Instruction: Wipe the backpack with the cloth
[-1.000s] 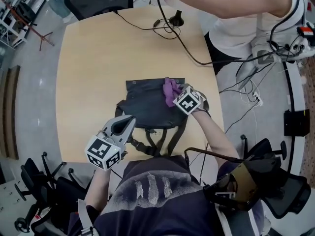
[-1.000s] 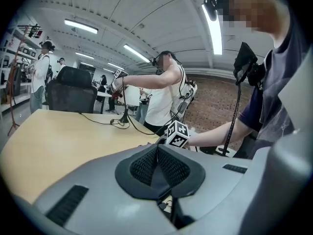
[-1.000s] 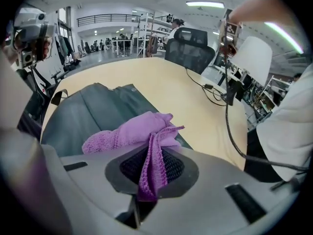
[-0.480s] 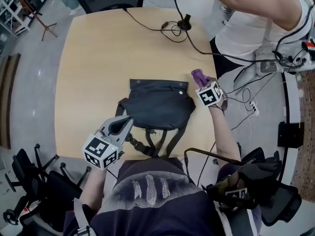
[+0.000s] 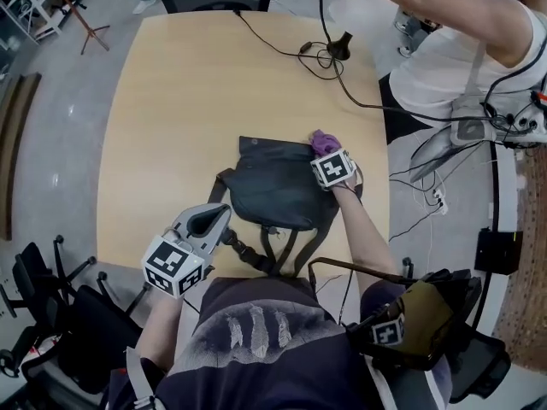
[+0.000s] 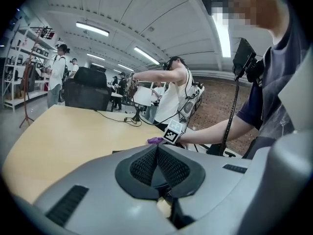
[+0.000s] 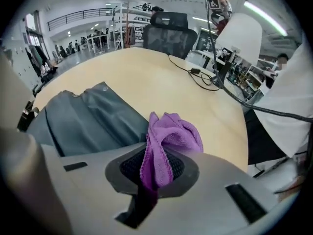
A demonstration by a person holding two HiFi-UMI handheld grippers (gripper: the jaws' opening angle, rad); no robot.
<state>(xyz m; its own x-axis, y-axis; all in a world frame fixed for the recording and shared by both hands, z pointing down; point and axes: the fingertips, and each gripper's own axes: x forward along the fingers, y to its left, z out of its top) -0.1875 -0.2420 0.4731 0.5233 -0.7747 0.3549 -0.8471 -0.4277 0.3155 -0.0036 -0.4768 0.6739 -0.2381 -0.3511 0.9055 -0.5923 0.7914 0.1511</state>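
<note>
The right gripper [image 5: 325, 154] pinched a crumpled purple cloth [image 7: 171, 131] at the dark grey fabric backpack [image 5: 273, 190] on a pale wooden table [image 5: 188, 101]. The left gripper [image 6: 157, 151] was closed and empty.

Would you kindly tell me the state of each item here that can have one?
backpack: lying flat on the table, straps trailing toward the person.
left claw: shut, empty.
right claw: shut on the cloth.
cloth: bunched, at the backpack's far right corner.
</note>
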